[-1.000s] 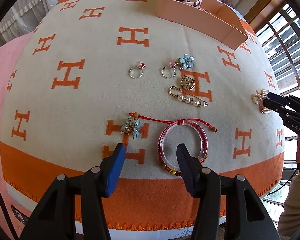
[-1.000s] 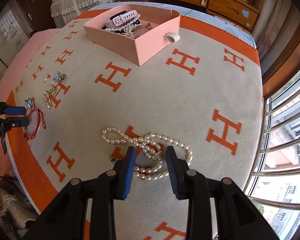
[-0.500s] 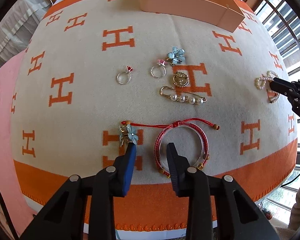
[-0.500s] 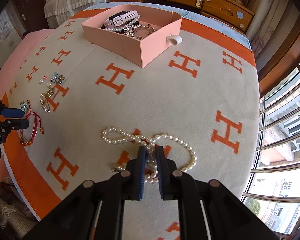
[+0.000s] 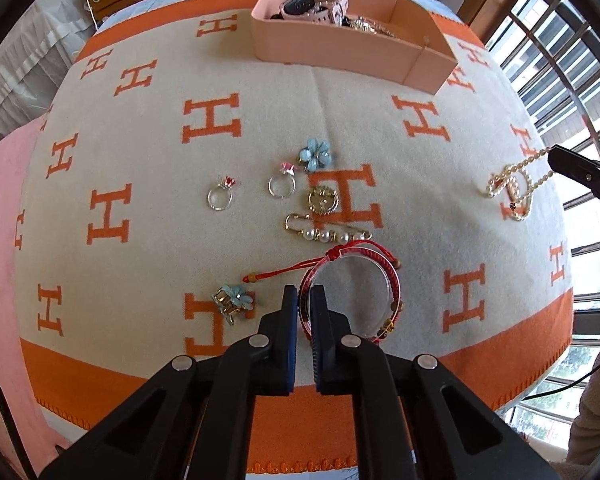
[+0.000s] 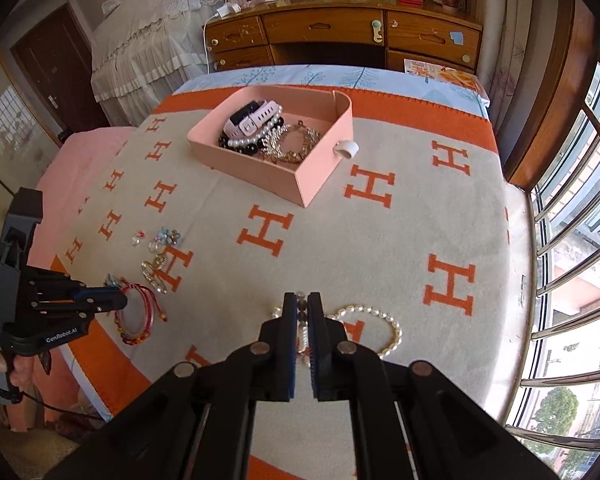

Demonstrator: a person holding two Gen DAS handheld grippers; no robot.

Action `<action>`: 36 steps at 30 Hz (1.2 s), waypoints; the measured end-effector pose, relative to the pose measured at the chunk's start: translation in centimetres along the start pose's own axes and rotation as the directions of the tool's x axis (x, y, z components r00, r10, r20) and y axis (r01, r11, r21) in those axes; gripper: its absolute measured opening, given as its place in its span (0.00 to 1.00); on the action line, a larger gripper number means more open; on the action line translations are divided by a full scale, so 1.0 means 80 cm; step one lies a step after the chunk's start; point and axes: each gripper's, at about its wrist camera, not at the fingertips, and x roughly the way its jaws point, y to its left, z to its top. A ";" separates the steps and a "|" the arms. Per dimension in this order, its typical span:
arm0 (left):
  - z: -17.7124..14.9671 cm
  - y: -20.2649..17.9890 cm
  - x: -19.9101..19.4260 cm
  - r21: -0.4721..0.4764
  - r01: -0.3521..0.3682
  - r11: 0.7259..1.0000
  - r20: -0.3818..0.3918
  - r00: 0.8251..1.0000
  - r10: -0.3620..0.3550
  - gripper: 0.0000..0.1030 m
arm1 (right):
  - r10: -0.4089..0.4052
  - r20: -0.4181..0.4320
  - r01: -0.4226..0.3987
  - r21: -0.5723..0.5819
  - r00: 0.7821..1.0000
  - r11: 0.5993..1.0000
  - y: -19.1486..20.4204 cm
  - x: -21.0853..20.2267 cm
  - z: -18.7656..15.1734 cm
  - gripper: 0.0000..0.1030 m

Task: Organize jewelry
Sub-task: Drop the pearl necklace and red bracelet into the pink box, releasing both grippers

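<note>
A: What has changed since a second ago?

B: Both sets of jaws have just been closing. The left gripper [image 5: 305, 300] stood spread above the red cord bracelet [image 5: 352, 292]; now its pads pinch the bracelet's left rim. The right gripper [image 6: 301, 306] was spread over the pearl necklace [image 6: 374, 330]; now it is clamped on a bunch of its strands, and part of the necklace is pulled up off the blanket [image 6: 380, 240].

A: Where does the bracelet sit?

B: At the near edge of the cream field, just above the orange border. Its loose cord runs left, ending near a blue flower hair clip [image 5: 233, 301].

A: And the rest of the jewelry?

B: Beyond the bracelet lies a gold pearl pin [image 5: 329, 232], then a round gold brooch [image 5: 323, 199]. Farther on are two silver rings, one with a red stone [image 5: 221, 194] and one with a pink stone [image 5: 283, 182], and a blue flower piece [image 5: 315, 154] just right of the pink one.

A: The box?

B: The pink box [image 6: 320, 168] stands at the far side of the blanket. It holds a pink-strapped watch [image 6: 252, 118], beads and gold chains.

A: Is the person visible?

B: Only a hand [image 6: 0, 364] on the left gripper's handle, in the right wrist view.
</note>
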 end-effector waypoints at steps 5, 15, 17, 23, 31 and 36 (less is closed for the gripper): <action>0.023 -0.004 -0.053 0.011 0.031 0.999 0.101 0.994 -0.032 0.04 | 0.024 0.107 -0.027 0.032 0.994 0.999 0.012 -0.042 0.026 0.05; 0.113 0.001 -0.157 0.014 0.016 1.000 0.331 0.943 -0.019 0.04 | 0.034 0.321 -0.074 0.112 0.946 0.991 0.024 -0.105 0.103 0.05; 0.134 0.004 -0.157 0.012 0.023 1.000 0.346 0.938 -0.026 0.04 | 0.027 0.362 -0.081 0.134 0.932 0.988 0.026 -0.112 0.120 0.05; 0.187 -0.002 -0.111 0.006 0.055 0.998 0.334 0.941 -0.054 0.04 | -0.005 0.443 -0.086 0.186 0.897 0.979 0.026 -0.113 0.169 0.05; 0.226 -0.011 -0.019 0.015 0.062 0.998 0.252 0.966 -0.064 0.04 | -0.042 0.414 -0.064 0.239 0.909 0.969 0.018 -0.069 0.215 0.05; 0.231 -0.003 0.005 0.006 0.081 0.997 0.219 0.972 -0.080 0.23 | -0.019 0.397 -0.074 0.219 0.918 0.973 0.029 -0.054 0.219 0.05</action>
